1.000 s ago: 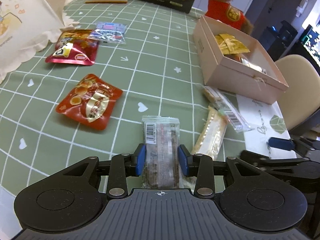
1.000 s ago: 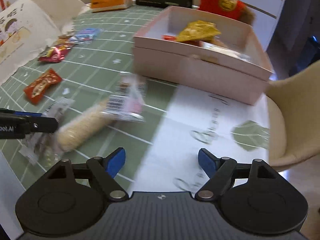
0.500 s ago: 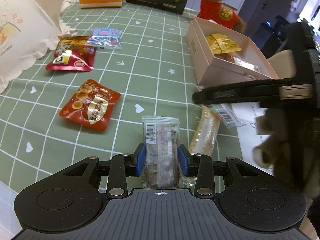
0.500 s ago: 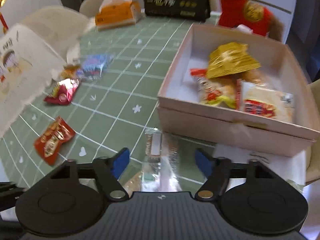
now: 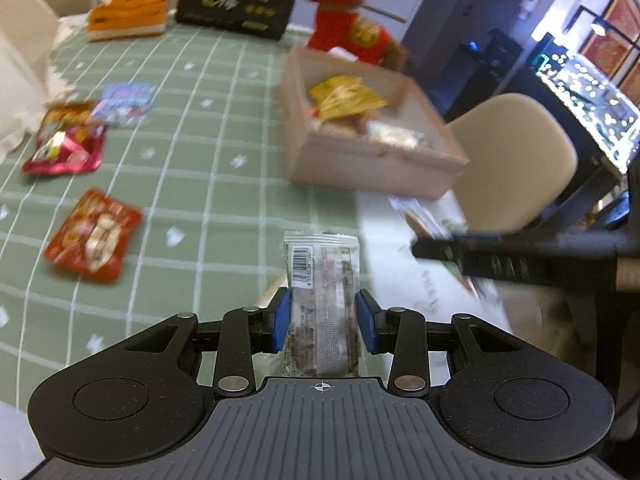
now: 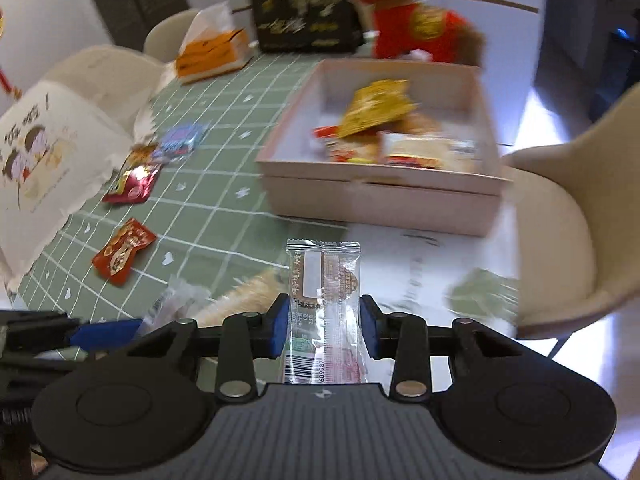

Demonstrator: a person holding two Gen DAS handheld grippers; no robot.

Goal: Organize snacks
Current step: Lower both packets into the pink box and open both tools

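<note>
Over the worktop (image 5: 224, 128): both claws hang above the green checked cloth, each with a snack bar.
Left claw (image 5: 322, 316): narrowed onto a clear-wrapped dark bar (image 5: 322, 288), pads pressing its sides.
Right claw (image 6: 323, 320): jaws have just been closing, now clamped on a pink-printed bar (image 6: 324, 300).
Pink box (image 6: 380, 196): ahead of both claws, holding several packets.
Loose packets: red pouch (image 5: 93, 236) and others lie left on the cloth.

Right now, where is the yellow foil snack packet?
The yellow foil snack packet lies inside the open pink cardboard box, on top of the other snacks, at the table's right side, in front of the red plush toy.
</note>
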